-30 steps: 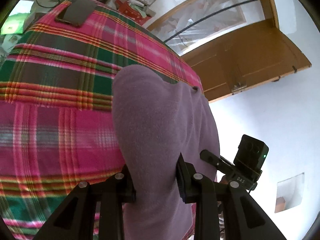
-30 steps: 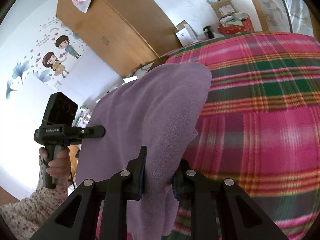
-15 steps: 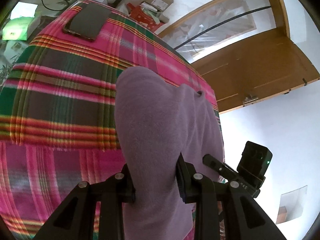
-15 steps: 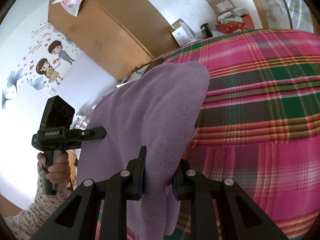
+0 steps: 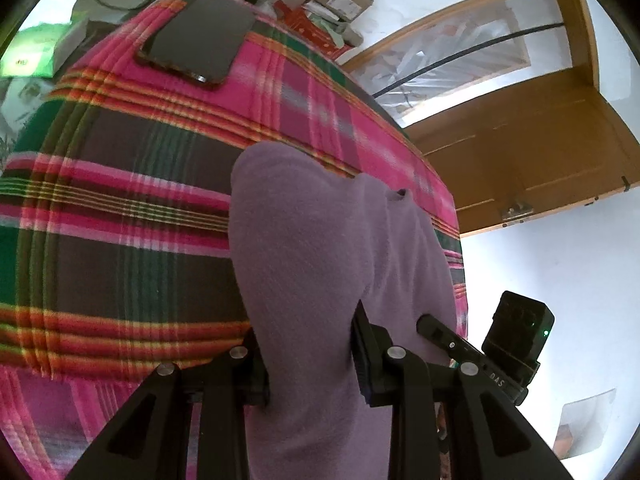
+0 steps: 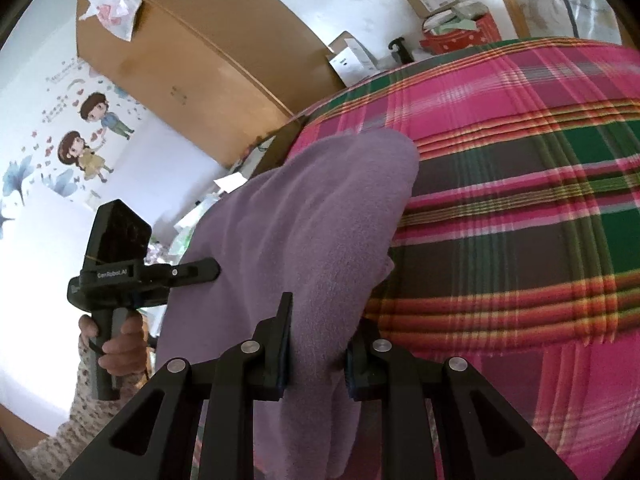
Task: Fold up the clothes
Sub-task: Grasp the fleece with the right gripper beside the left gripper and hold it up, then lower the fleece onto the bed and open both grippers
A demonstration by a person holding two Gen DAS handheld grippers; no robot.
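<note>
A purple fleece garment (image 5: 304, 248) hangs stretched between both grippers above the plaid-covered table (image 5: 120, 184). My left gripper (image 5: 310, 354) is shut on one bunched edge of it; the cloth fills the gap between the pads and drapes down past them. In the right wrist view the same garment (image 6: 304, 220) bulges up from my right gripper (image 6: 318, 354), which is shut on its other edge. Each view shows the other gripper at the cloth's far side: the right one (image 5: 456, 340) and the left one (image 6: 176, 276), held by a hand (image 6: 116, 344).
A dark phone (image 5: 198, 38) lies on the plaid cloth at the far end. Boxes and a red container (image 6: 460, 38) stand beyond the table. A wooden door (image 5: 540, 152) is at the right, a wooden cabinet (image 6: 192, 68) at the left.
Both grippers have carried the garment forward over the table and slightly down; the phone and far table edge now sit closer and lower in view. Both grips are unchanged.
</note>
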